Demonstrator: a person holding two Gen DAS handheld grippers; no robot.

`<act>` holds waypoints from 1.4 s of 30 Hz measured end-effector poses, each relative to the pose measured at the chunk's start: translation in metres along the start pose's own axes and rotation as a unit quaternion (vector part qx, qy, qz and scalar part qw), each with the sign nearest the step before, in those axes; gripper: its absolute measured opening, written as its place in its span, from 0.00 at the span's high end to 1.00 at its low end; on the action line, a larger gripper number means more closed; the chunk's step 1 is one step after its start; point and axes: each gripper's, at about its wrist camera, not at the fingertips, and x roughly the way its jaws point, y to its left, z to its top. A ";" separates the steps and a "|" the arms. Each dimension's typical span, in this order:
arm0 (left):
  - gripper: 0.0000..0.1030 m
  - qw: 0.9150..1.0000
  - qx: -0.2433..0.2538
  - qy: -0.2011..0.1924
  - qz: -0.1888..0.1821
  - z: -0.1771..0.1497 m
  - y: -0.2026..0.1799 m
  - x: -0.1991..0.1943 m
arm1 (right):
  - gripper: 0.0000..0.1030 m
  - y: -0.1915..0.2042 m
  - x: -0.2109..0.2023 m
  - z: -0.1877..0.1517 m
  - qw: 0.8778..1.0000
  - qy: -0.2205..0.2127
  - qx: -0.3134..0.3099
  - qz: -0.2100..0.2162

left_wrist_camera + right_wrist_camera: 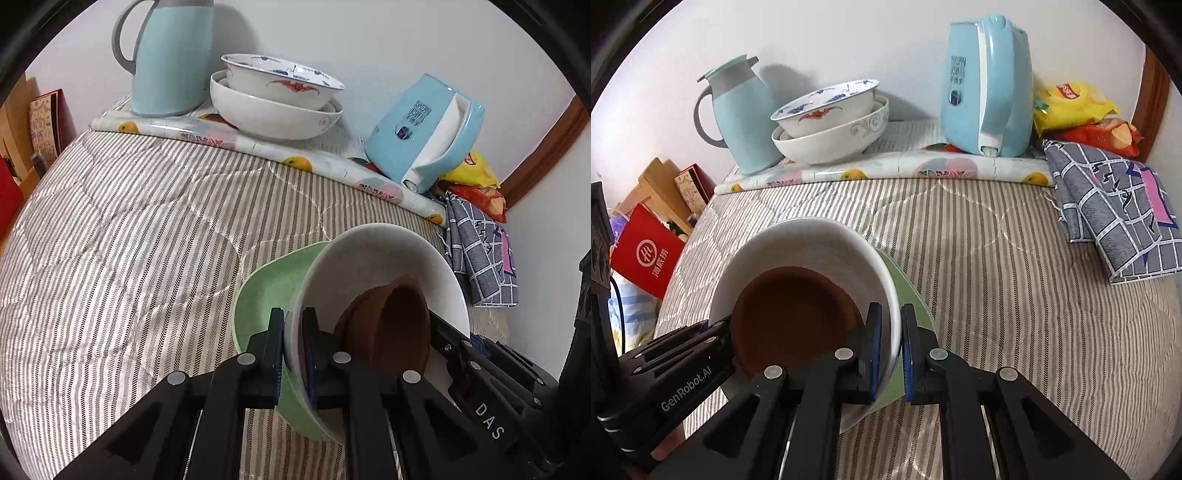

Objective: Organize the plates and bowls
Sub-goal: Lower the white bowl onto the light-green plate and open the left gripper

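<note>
A white bowl (388, 258) holds a small brown bowl (391, 325) and sits in a green plate (266, 295) on the striped cloth. My left gripper (293, 325) is shut on the white bowl's rim at one side. My right gripper (891, 325) is shut on the same white bowl (812, 236) at the opposite rim, with the brown bowl (790, 314) inside and the green plate (912, 295) beneath. The stack looks tilted in the left wrist view. At the back, a patterned bowl (827, 107) is nested in a larger white bowl (831, 144).
A light-blue jug (742, 122) stands left of the nested bowls, and a blue kettle (990, 88) stands to their right on a fruit-print mat (886, 170). Snack bags (1075, 107) and a checked cloth (1115, 221) lie at right. Boxes (646, 254) sit beyond the left edge.
</note>
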 end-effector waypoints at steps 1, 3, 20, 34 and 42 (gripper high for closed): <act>0.90 1.000 0.000 0.001 0.001 0.000 0.000 0.001 | 0.90 0.000 0.002 0.000 1.000 0.003 0.000 0.000; 0.90 1.000 -0.001 0.004 0.001 0.000 0.002 0.005 | 0.90 0.000 0.006 0.001 1.000 0.006 0.002 0.001; 0.89 1.000 -0.009 0.027 -0.005 -0.001 0.014 0.030 | 0.90 0.002 0.035 0.002 1.000 0.031 0.000 -0.003; 0.82 0.999 -0.018 0.031 -0.024 0.000 0.021 0.027 | 0.86 0.005 0.024 0.000 0.999 0.029 -0.019 -0.015; 0.75 1.000 -0.012 0.012 -0.025 -0.003 0.025 0.008 | 0.77 0.001 0.014 -0.006 0.999 0.029 -0.013 -0.019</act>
